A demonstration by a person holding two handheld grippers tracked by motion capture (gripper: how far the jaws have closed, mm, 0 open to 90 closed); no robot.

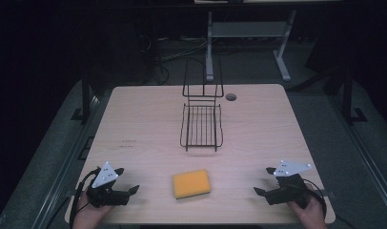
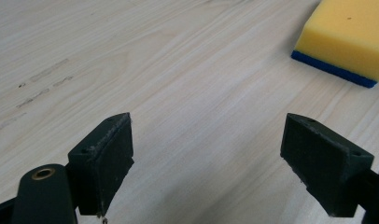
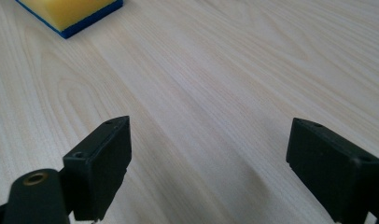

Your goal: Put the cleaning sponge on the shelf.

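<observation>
A yellow sponge (image 1: pixel 191 183) with a blue underside lies flat near the table's front edge, between my two grippers. My left gripper (image 1: pixel 129 180) rests at the front left, open, with bare wood between its jaws. In the left gripper view the sponge (image 2: pixel 348 39) sits at the upper right, well beyond the left gripper (image 2: pixel 206 154). My right gripper (image 1: pixel 264 180) rests at the front right, open and holding nothing. The right gripper view has the sponge (image 3: pixel 71 13) at the top left, far from the right gripper (image 3: pixel 208 156).
A black wire rack (image 1: pixel 201 119) with an upright back stands at the middle of the light wooden table (image 1: pixel 134 119). A round cable hole (image 1: pixel 230 97) is near the far edge. Desk legs and cables lie on the dark floor beyond.
</observation>
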